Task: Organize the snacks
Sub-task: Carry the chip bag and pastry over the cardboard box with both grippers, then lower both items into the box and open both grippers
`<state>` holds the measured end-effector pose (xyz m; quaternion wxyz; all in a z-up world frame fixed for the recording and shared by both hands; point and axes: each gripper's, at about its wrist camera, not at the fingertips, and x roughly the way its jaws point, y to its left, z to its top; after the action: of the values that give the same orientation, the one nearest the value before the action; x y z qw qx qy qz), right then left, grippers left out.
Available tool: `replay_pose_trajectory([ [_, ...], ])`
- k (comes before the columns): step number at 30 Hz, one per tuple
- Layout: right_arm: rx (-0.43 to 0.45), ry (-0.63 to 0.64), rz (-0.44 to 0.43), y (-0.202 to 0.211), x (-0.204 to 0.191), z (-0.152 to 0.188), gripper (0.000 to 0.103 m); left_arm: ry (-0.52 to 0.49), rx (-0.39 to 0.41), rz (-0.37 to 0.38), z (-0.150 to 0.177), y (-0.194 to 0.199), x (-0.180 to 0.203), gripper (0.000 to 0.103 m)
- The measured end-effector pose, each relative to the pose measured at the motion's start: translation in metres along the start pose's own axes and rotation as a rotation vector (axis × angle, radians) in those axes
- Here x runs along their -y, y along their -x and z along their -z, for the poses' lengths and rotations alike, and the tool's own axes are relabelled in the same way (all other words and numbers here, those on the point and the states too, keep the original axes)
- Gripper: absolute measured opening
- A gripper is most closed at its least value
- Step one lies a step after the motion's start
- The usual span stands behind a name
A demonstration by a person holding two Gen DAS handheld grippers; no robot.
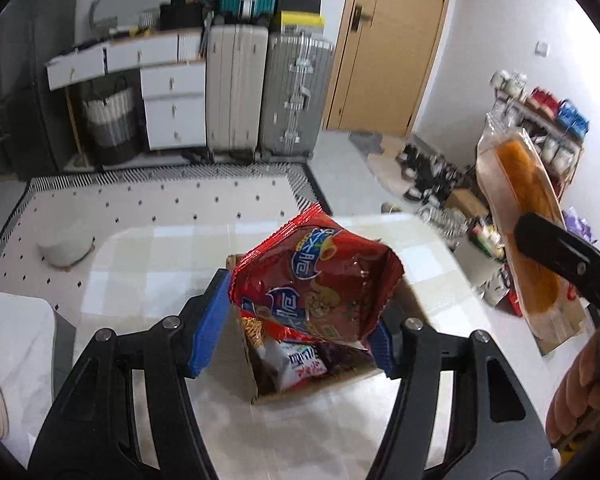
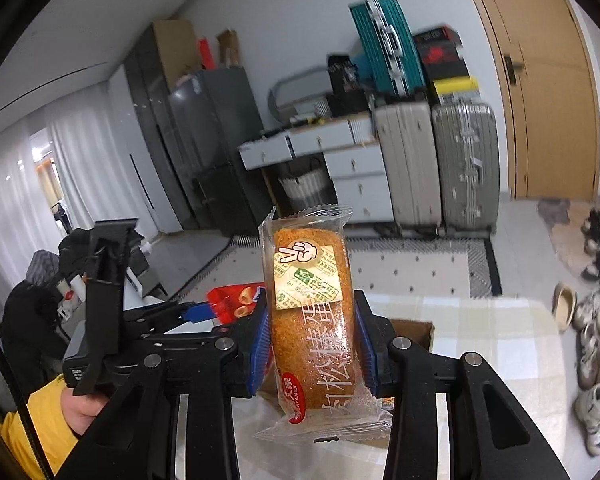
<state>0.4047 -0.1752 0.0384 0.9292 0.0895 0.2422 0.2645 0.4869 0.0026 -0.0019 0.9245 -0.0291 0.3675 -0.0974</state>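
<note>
Red crinkled snack bag (image 1: 320, 280), blue-and-white lettering unreadable, is clamped in the left gripper (image 1: 296, 322) jaws above the cardboard box (image 1: 256, 372) on the desk (image 1: 148, 248). Rightward, the right gripper (image 2: 312, 344) jaws clench a clear-wrapped golden cake roll (image 2: 314, 320) bearing a V-sign sticker.

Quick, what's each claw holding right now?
Left gripper: closed on the red snack bag.
Right gripper: closed on the wrapped cake roll.

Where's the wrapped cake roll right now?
The cake roll is clamped upright in the right gripper, held above the table beside the cardboard box; the left wrist view shows it at far right.
</note>
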Motion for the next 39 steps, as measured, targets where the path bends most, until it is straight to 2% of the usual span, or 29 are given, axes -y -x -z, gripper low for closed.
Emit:
replay_pose_trajectory([
  [9,-0.169,-0.074,0.043,-0.090,0.056,0.014,0.038,-0.004,-0.156,-0.007,-0.007,-0.096,0.003,0.059],
  [15,-0.222,-0.082,0.046,-0.123,0.072,0.026,0.038,-0.014,-0.191,-0.013,-0.004,-0.128,0.008,0.059],
  [20,-0.238,-0.087,0.055,-0.132,0.080,0.030,0.038,-0.021,-0.191,-0.003,-0.002,-0.126,0.009,0.064],
  [22,-0.244,-0.083,0.064,-0.135,0.082,0.032,0.038,-0.038,-0.176,-0.027,-0.001,-0.122,0.008,0.075],
  [23,-0.248,-0.079,0.070,-0.136,0.083,0.033,0.038,-0.048,-0.161,-0.056,-0.001,-0.120,0.010,0.076],
  [25,-0.254,-0.067,0.074,-0.137,0.083,0.035,0.038,-0.061,-0.149,-0.071,-0.001,-0.116,0.010,0.076],
  [30,-0.261,-0.070,0.080,-0.140,0.084,0.039,0.038,-0.034,-0.138,-0.050,-0.001,-0.109,0.004,0.079],
  [35,-0.290,-0.072,0.084,-0.146,0.082,0.047,0.038,-0.097,-0.093,-0.072,0.008,-0.087,0.010,0.081],
  [39,-0.301,-0.070,0.100,-0.149,0.080,0.050,0.038,-0.096,-0.087,-0.067,0.009,-0.078,0.008,0.084],
])
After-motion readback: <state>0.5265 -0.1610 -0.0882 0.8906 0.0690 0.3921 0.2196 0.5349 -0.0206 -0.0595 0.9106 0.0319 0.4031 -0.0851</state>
